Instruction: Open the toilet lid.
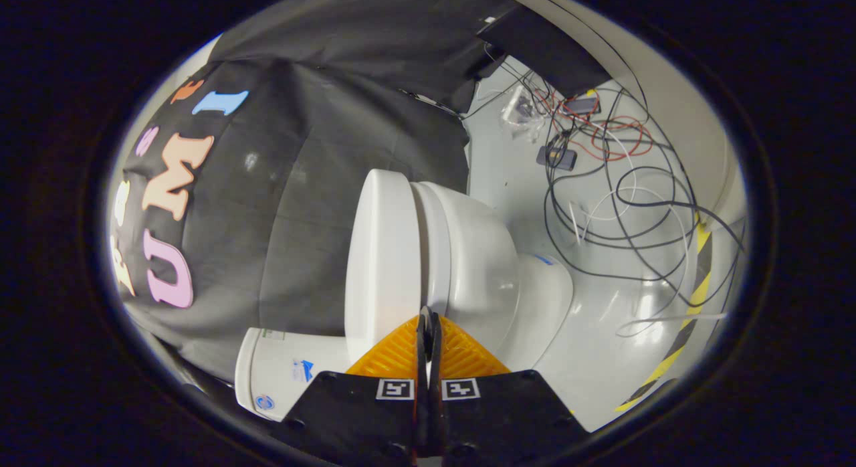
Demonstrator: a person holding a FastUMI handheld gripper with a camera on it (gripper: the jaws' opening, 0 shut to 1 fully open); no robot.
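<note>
Two fingers of our gripper (426, 314) are pressed together with no gap that we can see, their tips right at the seam where the lid (382, 253) meets the bowl (476, 266) (whether they touch it or catch the lid's edge we cannot tell). We see a smooth, glossy white toilet, the lid a flat rounded slab lying closed against the bulging bowl just ahead of the fingertips. Its tank (277, 377) sits beside the fingers, against dull, creased black cloth. Well beyond the bowl, thin cables (622, 206) loop in a loose tangle across the shiny pale floor (602, 360).
</note>
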